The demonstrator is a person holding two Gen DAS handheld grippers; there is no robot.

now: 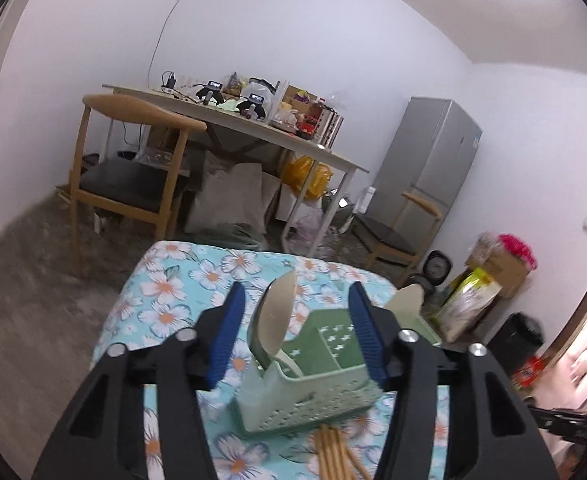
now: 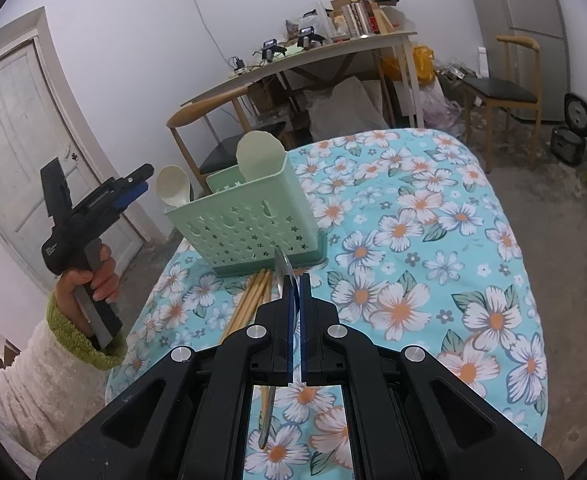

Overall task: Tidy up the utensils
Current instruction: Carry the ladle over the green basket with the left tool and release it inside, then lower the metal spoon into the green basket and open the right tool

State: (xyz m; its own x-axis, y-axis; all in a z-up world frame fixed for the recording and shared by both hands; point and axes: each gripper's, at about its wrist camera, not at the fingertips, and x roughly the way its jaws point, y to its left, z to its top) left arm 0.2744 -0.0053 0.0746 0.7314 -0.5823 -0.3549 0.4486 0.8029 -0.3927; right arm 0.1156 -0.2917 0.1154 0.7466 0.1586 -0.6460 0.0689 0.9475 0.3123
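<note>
A pale green perforated utensil caddy (image 2: 253, 216) stands on the floral tablecloth (image 2: 433, 272); it also shows in the left wrist view (image 1: 305, 396). Two cream spoons stand in it (image 2: 172, 190) (image 2: 259, 156), also seen from the left wrist (image 1: 275, 316). Wooden chopsticks (image 2: 253, 300) lie on the cloth in front of the caddy. My right gripper (image 2: 295, 284) is shut on a metal spoon (image 2: 282, 270), held just in front of the caddy. My left gripper (image 1: 295, 300) is open and empty, raised above the caddy; it shows at the left in the right wrist view (image 2: 135, 184).
A wooden chair (image 2: 221, 132) stands behind the table's far edge. A cluttered desk (image 1: 253, 120), a second chair (image 2: 505, 92) and a grey fridge (image 1: 429, 164) are farther back. A door (image 2: 17, 140) is at the left.
</note>
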